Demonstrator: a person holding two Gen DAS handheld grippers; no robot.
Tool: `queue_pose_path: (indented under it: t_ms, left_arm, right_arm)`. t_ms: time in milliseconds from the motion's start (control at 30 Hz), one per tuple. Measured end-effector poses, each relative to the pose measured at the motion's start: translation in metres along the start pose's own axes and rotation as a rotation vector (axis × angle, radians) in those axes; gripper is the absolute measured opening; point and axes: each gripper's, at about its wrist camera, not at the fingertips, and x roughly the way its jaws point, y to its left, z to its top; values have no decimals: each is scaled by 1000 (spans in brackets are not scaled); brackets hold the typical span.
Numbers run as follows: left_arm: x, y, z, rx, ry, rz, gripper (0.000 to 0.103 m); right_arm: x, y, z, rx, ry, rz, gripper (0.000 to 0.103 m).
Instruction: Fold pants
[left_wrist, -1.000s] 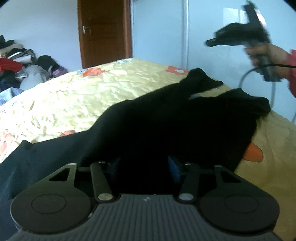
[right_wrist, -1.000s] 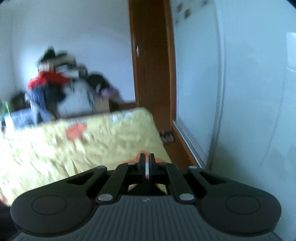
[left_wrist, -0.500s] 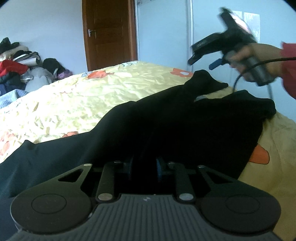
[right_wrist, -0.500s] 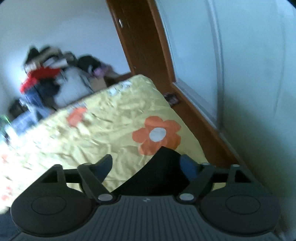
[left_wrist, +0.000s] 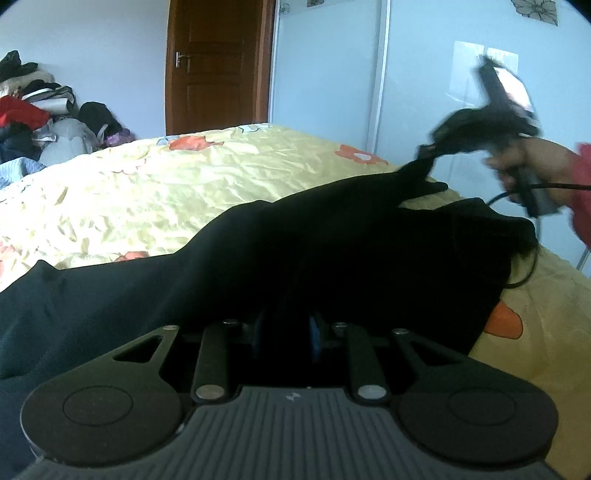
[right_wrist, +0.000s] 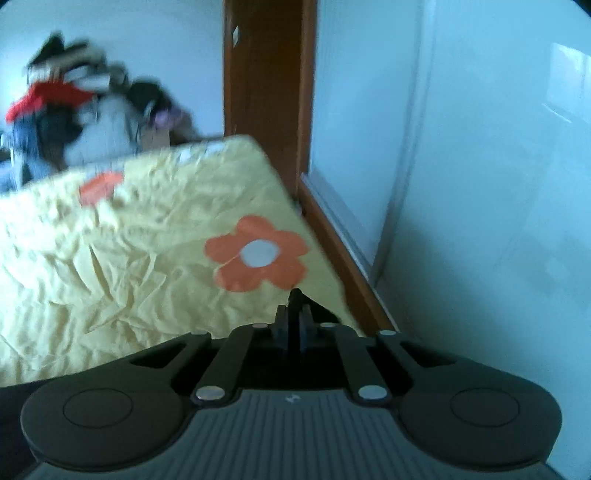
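The black pants (left_wrist: 332, 240) lie across the yellow bedspread (left_wrist: 166, 192), filling the middle and lower left of the left wrist frame. The left gripper (left_wrist: 286, 332), its jaws just closing, pinches their dark cloth at bottom centre. At the right edge, the right gripper (right_wrist: 293, 317) is clamped on a raised corner of the pants.

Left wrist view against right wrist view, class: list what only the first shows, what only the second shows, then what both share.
Only the left wrist view shows the black pants spread out, the left gripper closed on their cloth, the whole right gripper and the hand holding it. Only the right wrist view shows the gap between bed and wall, and the right gripper's jaws pinching a cloth tip. Both share the yellow flowered bedspread, brown door and clothes pile.
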Motion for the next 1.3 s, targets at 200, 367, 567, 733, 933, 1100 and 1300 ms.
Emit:
queue_pose_path:
  t_ms: [200, 367, 567, 733, 933, 1100, 1300]
  left_arm:
    - [-5, 1, 1, -2, -18, -16, 2]
    - [-12, 12, 13, -83, -52, 3, 2]
    - [-55, 28, 40, -98, -200, 32, 2]
    - [-56, 11, 17, -44, -60, -125, 3]
    - [-41, -17, -11, 78, 55, -151, 3]
    - [-39, -14, -10, 66, 68, -189, 5]
    - [-50, -16, -16, 27, 103, -251, 31]
  right_arm:
    - [-56, -45, -17, 182, -95, 112, 5]
    - [-52, -58, -3, 298, -91, 192, 5]
    - [-89, -33, 26, 260, -298, 290, 5]
    - [-108, -65, -27, 327, -237, 210, 5]
    - [-99, -98, -102, 425, -75, 98, 5]
    - [-97, -100, -118, 451, -47, 73, 6]
    - [-112, -106, -130, 543, -44, -79, 65]
